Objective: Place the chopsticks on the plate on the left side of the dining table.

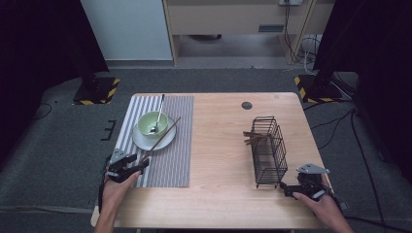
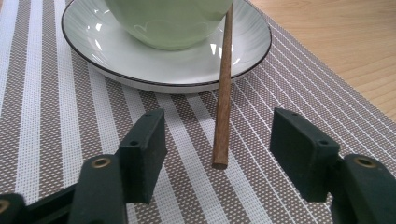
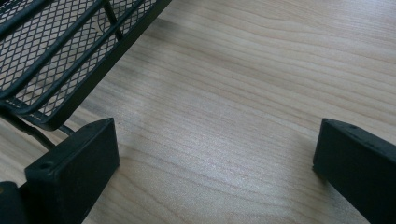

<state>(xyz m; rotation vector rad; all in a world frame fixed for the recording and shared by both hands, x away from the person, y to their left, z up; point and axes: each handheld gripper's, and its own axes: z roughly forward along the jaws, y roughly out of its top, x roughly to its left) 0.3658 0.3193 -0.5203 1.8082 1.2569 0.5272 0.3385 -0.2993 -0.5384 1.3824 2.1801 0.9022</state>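
Left tool (image 2: 218, 154) open w/ chopstick (image 2: 223, 93) end between, untouched, at mat (image 2: 56, 116) edge.

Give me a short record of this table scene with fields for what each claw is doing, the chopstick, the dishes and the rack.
left claw: open, jaws either side of the chopstick's near end, pads not touching it
chopstick: brown wood, far part leaning on the plate rim, near end on the mat
dishes: green bowl with a spoon in it, on a white plate
mat: striped, under the plate
right claw: open, nothing between its jaws, near the rack's corner
rack: black wire mesh, wooden utensils inside
table: light wood
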